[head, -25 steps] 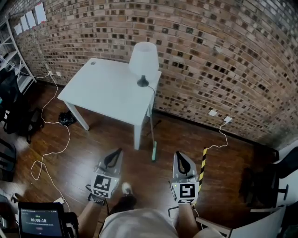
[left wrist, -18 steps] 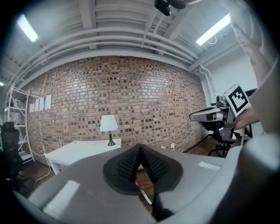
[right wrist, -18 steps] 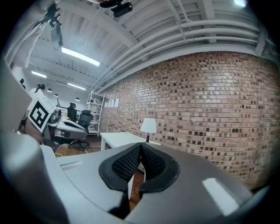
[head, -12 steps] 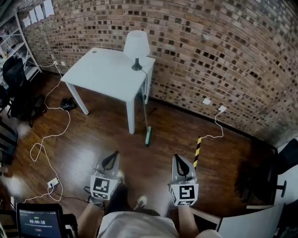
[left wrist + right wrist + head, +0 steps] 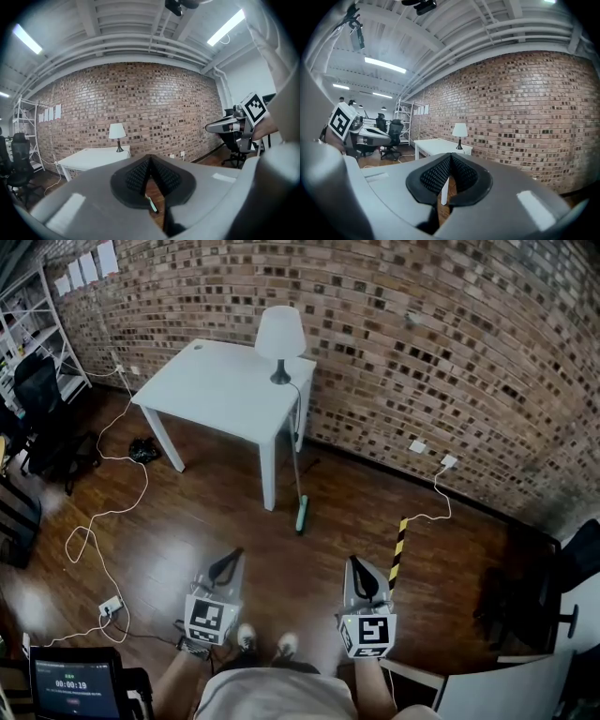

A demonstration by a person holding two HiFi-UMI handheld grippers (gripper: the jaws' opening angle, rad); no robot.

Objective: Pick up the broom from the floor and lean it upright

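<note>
The broom (image 5: 298, 460) stands against the white table's (image 5: 220, 390) front corner, its thin handle rising along the leg and its green head (image 5: 301, 517) on the wooden floor. My left gripper (image 5: 231, 563) and right gripper (image 5: 353, 568) hover side by side well short of the broom, above my shoes. Both point toward the brick wall. Both are shut with nothing between the pads. In the left gripper view the jaws (image 5: 150, 160) meet, and the green head (image 5: 151, 204) shows just below them. In the right gripper view the shut jaws (image 5: 450, 156) frame a table leg (image 5: 442, 190).
A white lamp (image 5: 280, 337) stands on the table's back corner by the brick wall. White cables (image 5: 103, 512) loop over the floor at left, ending in a power strip (image 5: 111, 605). A yellow-black striped bar (image 5: 398, 549) lies right of the broom. Office chairs (image 5: 42, 418) stand at left, dark seating (image 5: 553, 587) at right.
The table and broom sit farther off and higher in the head view than a second ago; I have backed away. Both grippers stayed shut and empty.
</note>
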